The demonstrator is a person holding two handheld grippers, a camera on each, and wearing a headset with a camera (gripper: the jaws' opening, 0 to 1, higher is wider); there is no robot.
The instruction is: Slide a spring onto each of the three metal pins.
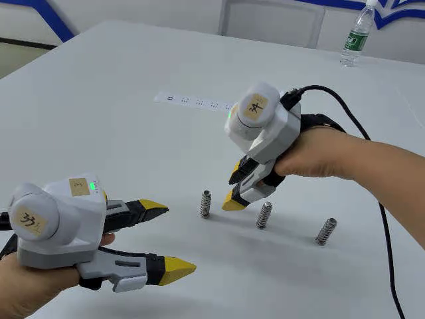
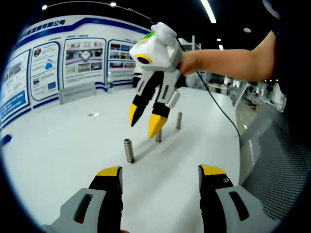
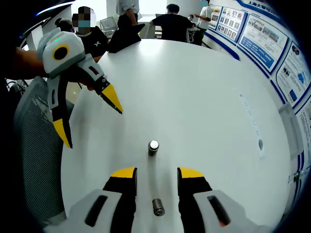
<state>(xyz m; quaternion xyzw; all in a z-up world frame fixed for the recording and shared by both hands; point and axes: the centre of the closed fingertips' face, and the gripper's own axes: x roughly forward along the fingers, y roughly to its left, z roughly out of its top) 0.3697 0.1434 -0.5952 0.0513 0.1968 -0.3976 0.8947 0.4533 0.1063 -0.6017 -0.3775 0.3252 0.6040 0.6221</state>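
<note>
Three coiled metal springs stand upright in a row on the white table: the left spring (image 1: pixel 206 203), the middle spring (image 1: pixel 264 214) and the right spring (image 1: pixel 325 230). The pins themselves are hidden, apart from a shiny round top on one spring (image 3: pixel 153 146). My right gripper (image 1: pixel 233 191) hangs open just above and between the left and middle springs, holding nothing. In its own view a second spring (image 3: pixel 158 206) lies between its jaws, below the tips. My left gripper (image 1: pixel 169 239) is wide open and empty at the front left, pointing toward the row of springs (image 2: pixel 129 150).
A water bottle (image 1: pixel 357 36) stands at the far right of the table, near a chair back (image 1: pixel 272 23). A flat white strip (image 1: pixel 192 102) lies behind the springs. A black cable (image 1: pixel 345 113) trails from the right gripper. A mesh chair (image 3: pixel 34 126) stands beside the table.
</note>
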